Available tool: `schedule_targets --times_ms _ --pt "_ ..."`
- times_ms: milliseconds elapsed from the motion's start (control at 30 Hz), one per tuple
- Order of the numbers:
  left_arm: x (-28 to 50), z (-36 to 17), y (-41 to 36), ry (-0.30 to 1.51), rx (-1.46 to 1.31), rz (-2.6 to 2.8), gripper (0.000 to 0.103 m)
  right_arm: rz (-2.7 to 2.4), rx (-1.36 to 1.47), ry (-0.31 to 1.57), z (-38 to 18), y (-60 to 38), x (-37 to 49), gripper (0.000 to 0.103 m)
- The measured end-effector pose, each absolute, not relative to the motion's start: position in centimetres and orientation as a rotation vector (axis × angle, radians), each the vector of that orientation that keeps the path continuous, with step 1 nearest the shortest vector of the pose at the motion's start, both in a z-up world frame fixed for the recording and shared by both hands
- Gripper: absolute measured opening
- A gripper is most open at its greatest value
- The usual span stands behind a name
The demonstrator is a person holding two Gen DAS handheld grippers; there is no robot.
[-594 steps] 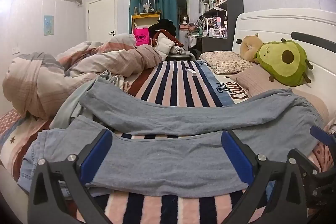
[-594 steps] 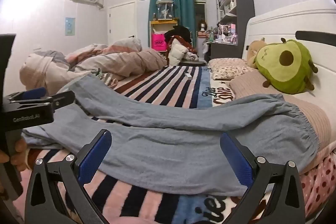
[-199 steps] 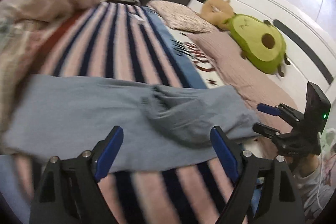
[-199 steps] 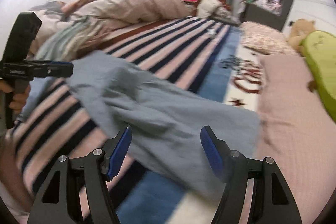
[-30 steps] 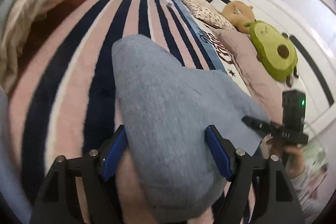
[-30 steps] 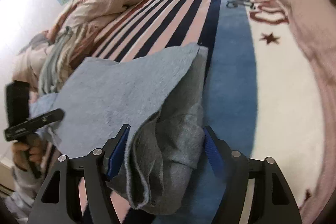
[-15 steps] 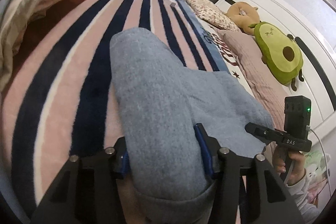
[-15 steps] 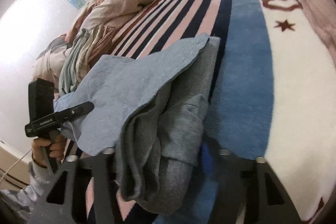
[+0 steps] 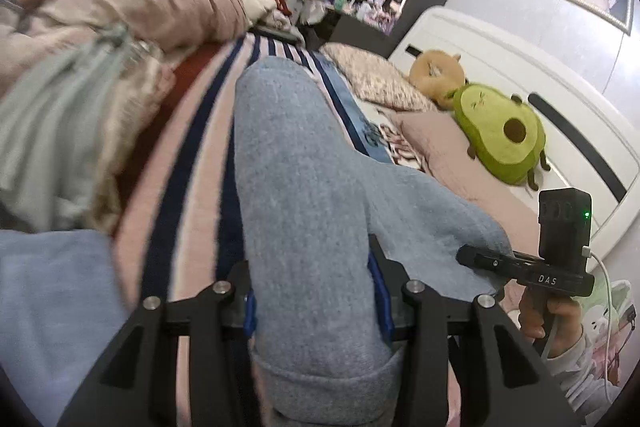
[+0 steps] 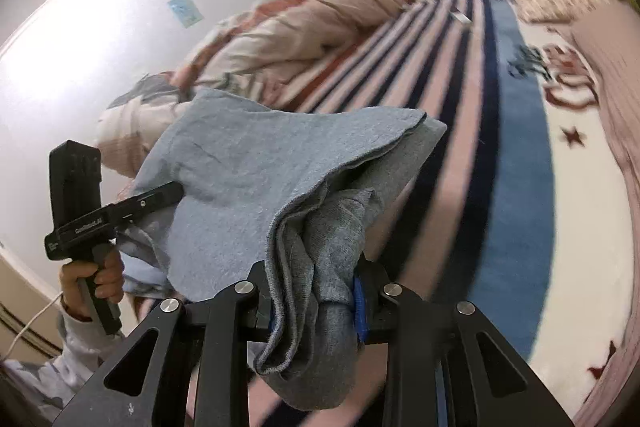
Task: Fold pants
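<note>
Dim indoor light with a cool cast, glare blew out the wall at left in the right wrist view, heavy fisheye bending and black vignette at corners, motion blur smeared the duvet and striped blanket.

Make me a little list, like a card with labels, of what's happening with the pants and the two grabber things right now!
Pants: grey-blue pants, bunched and folded over, lifted off the bed at the gripped ends
Left gripper: left gripper, shut on a thick fold of the pants
Right gripper: right gripper, shut on bunched layers of the pants
Underneath: striped blanket, pink and navy
Nearby toy: avocado plush by the white headboard
Also on bed: rumpled pink duvet on the far side
</note>
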State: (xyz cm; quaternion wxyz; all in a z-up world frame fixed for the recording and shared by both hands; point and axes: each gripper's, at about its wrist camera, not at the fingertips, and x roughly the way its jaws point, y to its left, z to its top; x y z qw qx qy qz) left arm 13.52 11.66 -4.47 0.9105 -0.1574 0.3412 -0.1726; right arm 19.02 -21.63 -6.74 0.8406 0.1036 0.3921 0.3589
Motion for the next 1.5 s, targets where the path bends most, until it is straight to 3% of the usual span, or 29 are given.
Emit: schedule_targets --times_ms 400,767,1067,1500 --pt "2.6 -0.7 25.6 0.602 -0.349 -0.186 0.04 0.963 0.079 0.817 -1.9 -6.8 14.8 0.021" --pt "-3.8 -4.2 36.4 0.615 -0.406 0.0 0.04 1.103 -0.06 0.873 -4.0 7.3 13.4 0.021" --pt "-3.3 -9.8 38.7 0.712 -0.464 0.017 0.045 1.085 -0.147 0.935 -8.4 11.4 13.6 0.023" --pt "-2.7 -9.7 38.0 0.735 -0.422 0.057 0.054 1.054 -0.178 0.948 -9.5 11.9 13.9 0.032"
